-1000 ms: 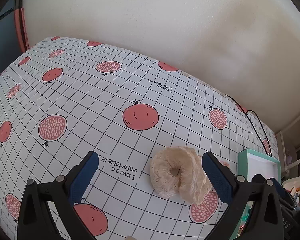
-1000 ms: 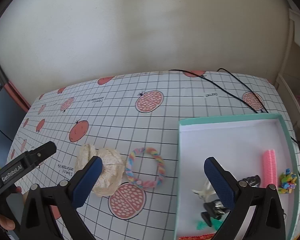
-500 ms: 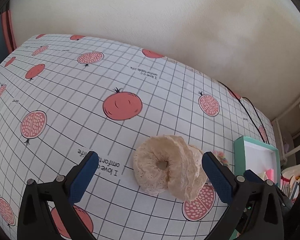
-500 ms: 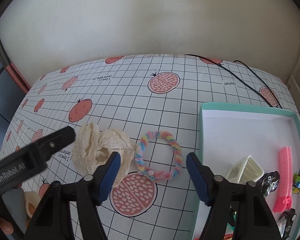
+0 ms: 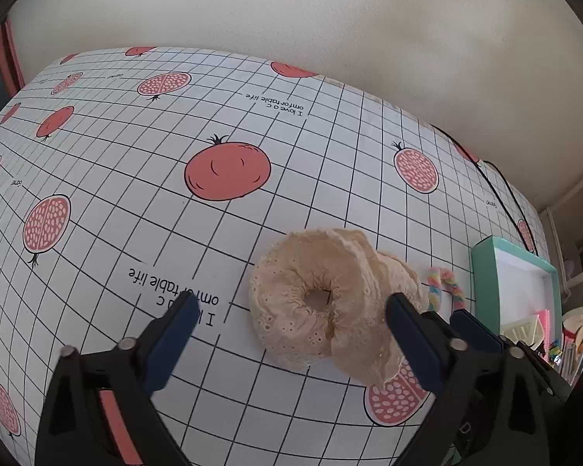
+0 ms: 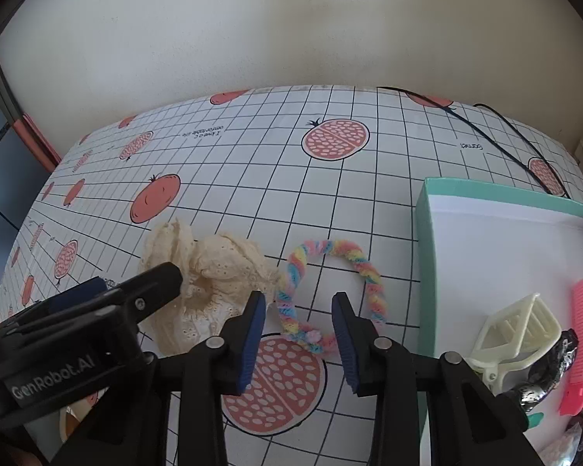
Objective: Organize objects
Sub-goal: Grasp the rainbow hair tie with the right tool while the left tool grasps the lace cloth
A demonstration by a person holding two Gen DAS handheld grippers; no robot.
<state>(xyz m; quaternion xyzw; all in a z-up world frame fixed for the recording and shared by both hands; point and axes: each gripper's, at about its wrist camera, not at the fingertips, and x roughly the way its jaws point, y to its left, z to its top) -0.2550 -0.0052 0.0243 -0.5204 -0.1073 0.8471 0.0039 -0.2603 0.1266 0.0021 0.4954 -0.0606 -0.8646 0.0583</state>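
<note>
At the lower centre of the right wrist view, the right claw (image 6: 298, 320) – jaws just narrowing, gripping nothing – straddled the rainbow hair loop's (image 6: 363, 268) near edge, while the left claw (image 5: 289, 312) gaped around the lace scrunchie (image 5: 322, 303).

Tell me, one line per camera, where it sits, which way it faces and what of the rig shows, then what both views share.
Left wrist: sits behind the left gripper, looking steeply down over its blue fingers at the cream lace scrunchie; its jaws have just been closing slightly, not yet gripping.
Right wrist: sits behind the right gripper, aimed down at the rainbow scrunchie; its jaws have just been closing, nothing clamped; the left gripper intrudes at lower left.
Shared: both scrunchies, the teal box and the pomegranate tablecloth.
</note>
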